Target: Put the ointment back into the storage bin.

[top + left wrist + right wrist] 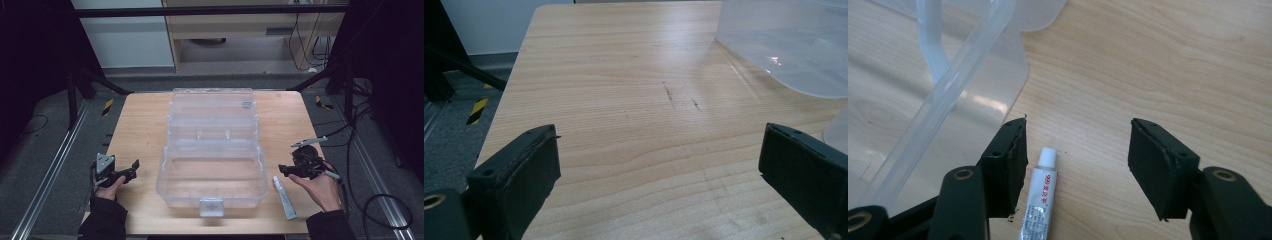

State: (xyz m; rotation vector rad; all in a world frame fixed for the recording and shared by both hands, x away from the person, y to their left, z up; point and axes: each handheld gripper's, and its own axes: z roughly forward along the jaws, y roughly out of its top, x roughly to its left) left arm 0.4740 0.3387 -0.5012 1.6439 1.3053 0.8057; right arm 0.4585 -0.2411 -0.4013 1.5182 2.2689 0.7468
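My right gripper (1075,167) hung spread wide over the tube (1040,200), which lay lengthwise just inside its left jaw; my left gripper (659,185) gaped, holding nothing.

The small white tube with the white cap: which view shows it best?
The right gripper view: the small white tube lies close up between open jaws, red print visible. The high view shows it whole but tiny, right of the clear plastic box, beside the right gripper.

The high view looks forward and down over the whole desk (140,120). Each gripper view sits low and close — the left faces the desk's far-left corner, the right its near-right edge — both sharing the box (212,150) with it.
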